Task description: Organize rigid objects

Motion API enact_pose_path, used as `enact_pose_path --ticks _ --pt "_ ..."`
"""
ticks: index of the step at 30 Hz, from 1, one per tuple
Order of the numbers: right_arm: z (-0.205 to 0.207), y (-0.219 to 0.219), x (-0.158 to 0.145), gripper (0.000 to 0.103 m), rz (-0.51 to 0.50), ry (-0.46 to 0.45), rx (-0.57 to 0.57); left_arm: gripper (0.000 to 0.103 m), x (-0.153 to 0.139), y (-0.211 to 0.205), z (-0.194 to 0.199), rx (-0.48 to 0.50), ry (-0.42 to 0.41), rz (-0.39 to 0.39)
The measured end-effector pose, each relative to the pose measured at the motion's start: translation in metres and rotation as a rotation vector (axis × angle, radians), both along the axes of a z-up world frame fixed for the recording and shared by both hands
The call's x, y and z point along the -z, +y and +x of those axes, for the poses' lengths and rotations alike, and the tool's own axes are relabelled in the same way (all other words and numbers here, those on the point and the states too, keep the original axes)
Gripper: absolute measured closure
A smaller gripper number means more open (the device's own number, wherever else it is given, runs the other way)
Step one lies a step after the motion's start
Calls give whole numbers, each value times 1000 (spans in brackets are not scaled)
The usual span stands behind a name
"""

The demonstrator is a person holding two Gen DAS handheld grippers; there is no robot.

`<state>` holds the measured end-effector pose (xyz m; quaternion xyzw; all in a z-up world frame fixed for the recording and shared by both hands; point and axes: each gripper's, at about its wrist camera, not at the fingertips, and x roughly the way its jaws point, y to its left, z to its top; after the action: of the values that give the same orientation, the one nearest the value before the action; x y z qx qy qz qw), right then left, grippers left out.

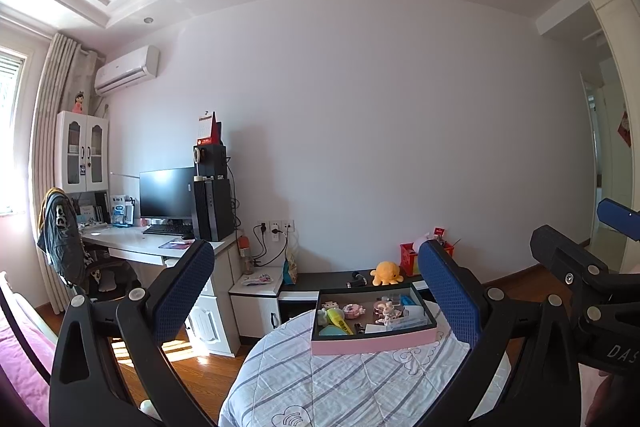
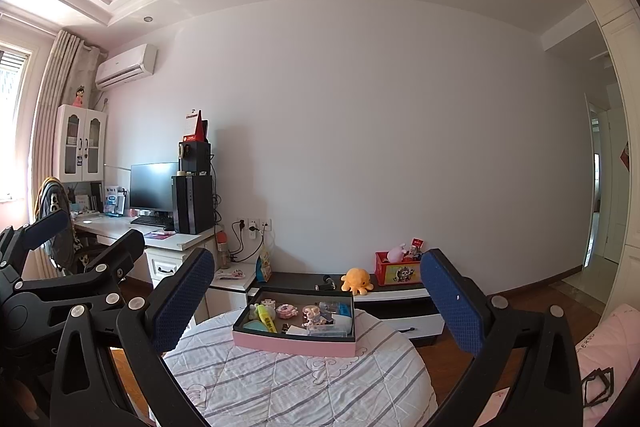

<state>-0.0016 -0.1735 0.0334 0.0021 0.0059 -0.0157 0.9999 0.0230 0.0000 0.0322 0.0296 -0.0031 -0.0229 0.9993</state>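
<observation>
A pink box (image 1: 372, 341) with a dark inside sits on a round table covered by a striped cloth (image 1: 320, 387). It holds several small things: a yellow highlighter (image 1: 340, 321), a pink round case (image 1: 354, 310), a small doll figure (image 1: 386, 311), a blue item (image 1: 408, 301). My left gripper (image 1: 316, 287) is open and empty, raised above and short of the box. My right gripper (image 2: 320, 291) is open and empty, likewise held back from the box (image 2: 296, 343). Each gripper shows at the edge of the other's view.
A low dark cabinet (image 1: 332, 281) behind the table carries an orange plush octopus (image 1: 386, 273) and a red box (image 2: 396, 273). A desk with monitor (image 1: 166, 193) and computer tower stands left, with a draped chair (image 1: 60, 235). A bed edge lies at lower left, a doorway at right.
</observation>
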Motion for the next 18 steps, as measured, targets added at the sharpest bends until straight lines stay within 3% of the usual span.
enact_pose_path --ticks 18 --pt "-1 3 2 0 3 7 3 0 -1 2 1 5 8 -9"
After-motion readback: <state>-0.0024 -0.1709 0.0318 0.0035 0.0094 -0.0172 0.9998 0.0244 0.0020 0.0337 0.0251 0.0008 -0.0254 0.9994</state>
